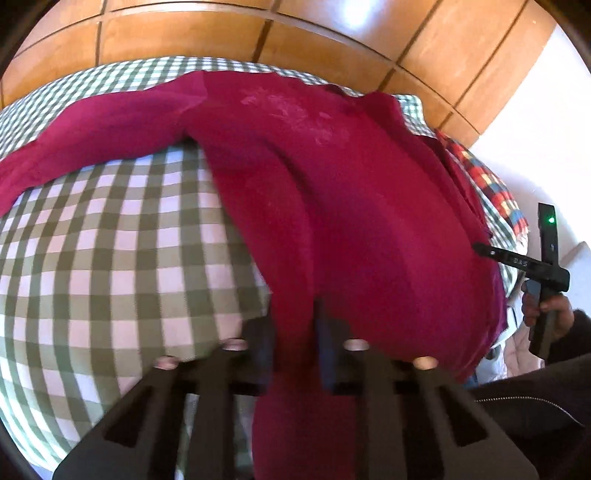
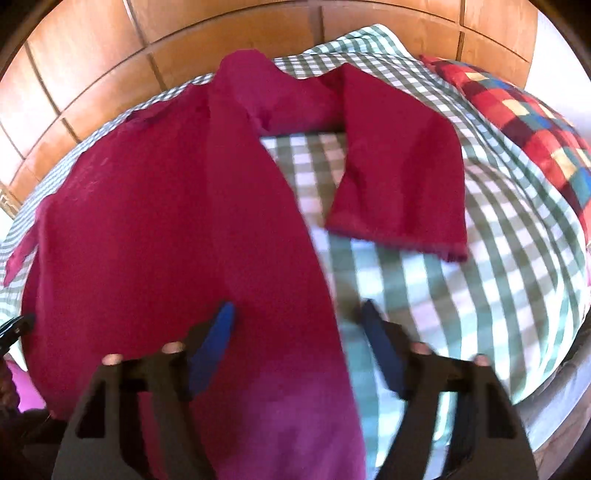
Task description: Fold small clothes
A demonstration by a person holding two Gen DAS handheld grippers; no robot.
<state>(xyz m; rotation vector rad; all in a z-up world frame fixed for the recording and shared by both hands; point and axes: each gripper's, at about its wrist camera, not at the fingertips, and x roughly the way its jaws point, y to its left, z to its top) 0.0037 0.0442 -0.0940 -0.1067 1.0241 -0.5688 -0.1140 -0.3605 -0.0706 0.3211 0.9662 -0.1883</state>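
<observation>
A dark red long-sleeved top (image 1: 332,192) lies spread on a green-and-white checked bed cover (image 1: 110,240). My left gripper (image 1: 293,332) is shut on the near hem of the top, with cloth pinched between its jaws. In the right wrist view the top (image 2: 166,221) fills the left half, and one sleeve (image 2: 402,177) lies bent on the cover. My right gripper (image 2: 299,314) is open, its jaws wide apart over the top's near right edge. It also shows in the left wrist view (image 1: 480,248) at the top's right edge.
A wooden panelled headboard (image 1: 258,33) runs along the far side. A multicoloured checked pillow (image 2: 524,122) lies at the right. The checked cover (image 2: 480,295) extends to the right of the top. A white wall (image 1: 535,129) stands at the far right.
</observation>
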